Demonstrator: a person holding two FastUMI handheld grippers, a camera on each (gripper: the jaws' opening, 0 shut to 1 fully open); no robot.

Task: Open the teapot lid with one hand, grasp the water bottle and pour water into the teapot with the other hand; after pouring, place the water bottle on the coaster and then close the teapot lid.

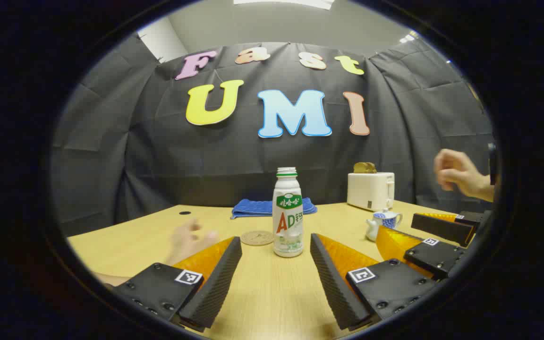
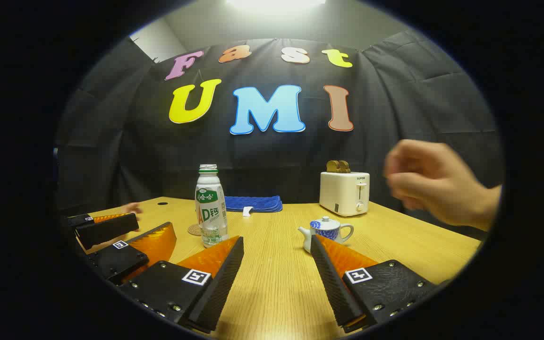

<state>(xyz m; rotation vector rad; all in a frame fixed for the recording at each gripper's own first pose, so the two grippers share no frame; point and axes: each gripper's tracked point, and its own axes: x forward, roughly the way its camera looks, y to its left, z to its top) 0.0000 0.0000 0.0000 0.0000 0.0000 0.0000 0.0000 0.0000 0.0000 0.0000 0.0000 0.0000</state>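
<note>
A white water bottle (image 1: 287,212) with a green label stands upright on the table, straight ahead of my left gripper (image 1: 276,237), which is open with nothing between its fingers. The round coaster (image 1: 257,237) lies just left of the bottle. A small white and blue teapot (image 2: 326,231) with its lid on sits beyond the right finger of my open right gripper (image 2: 276,237). The right gripper view has the bottle (image 2: 211,208) and coaster (image 2: 195,230) ahead on the left, with the left gripper (image 2: 154,223) beside them. In the left gripper view the teapot (image 1: 385,219) stands by the right gripper (image 1: 402,226).
A white toaster (image 2: 344,192) with bread in it and a folded blue towel (image 2: 253,203) stand at the back of the wooden table (image 2: 276,283). A bare hand (image 2: 435,184) hovers blurred at the right, and another hand (image 1: 189,238) is low at the left.
</note>
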